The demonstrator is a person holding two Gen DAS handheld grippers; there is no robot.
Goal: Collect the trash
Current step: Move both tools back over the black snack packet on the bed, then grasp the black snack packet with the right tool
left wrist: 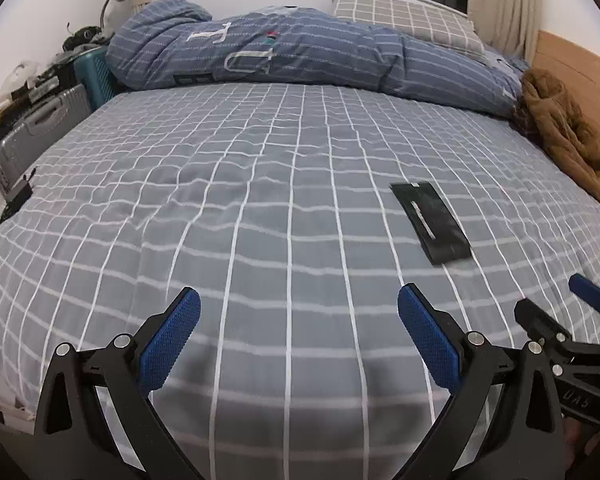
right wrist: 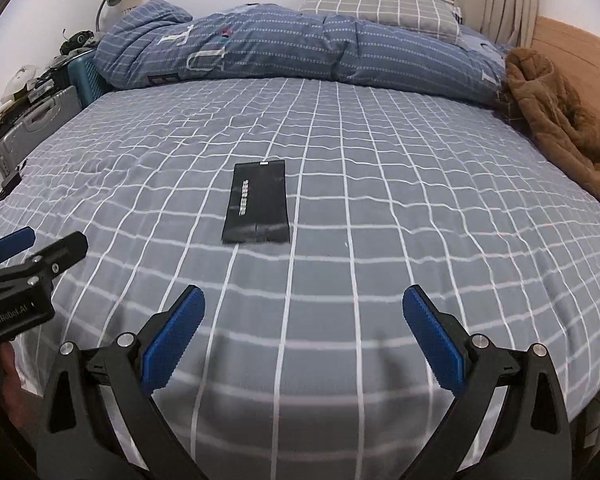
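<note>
A flat black packet [right wrist: 258,204] with pale lettering lies on the grey checked bed sheet [right wrist: 380,208], straight ahead of my right gripper [right wrist: 302,304]. That gripper is open and empty, short of the packet, over the bed's near edge. In the left wrist view the packet [left wrist: 430,220] lies ahead and to the right. My left gripper [left wrist: 298,308] is open and empty over the sheet [left wrist: 220,208]. The right gripper shows at the right edge of that view [left wrist: 556,320], and the left gripper at the left edge of the right wrist view [right wrist: 32,252].
A rolled blue striped duvet [right wrist: 280,48] and a checked pillow [right wrist: 380,8] lie along the far side of the bed. A brown fleece garment [right wrist: 560,120] is heaped at the right by the wooden headboard [right wrist: 572,44]. Suitcases [right wrist: 36,124] with clutter stand left of the bed.
</note>
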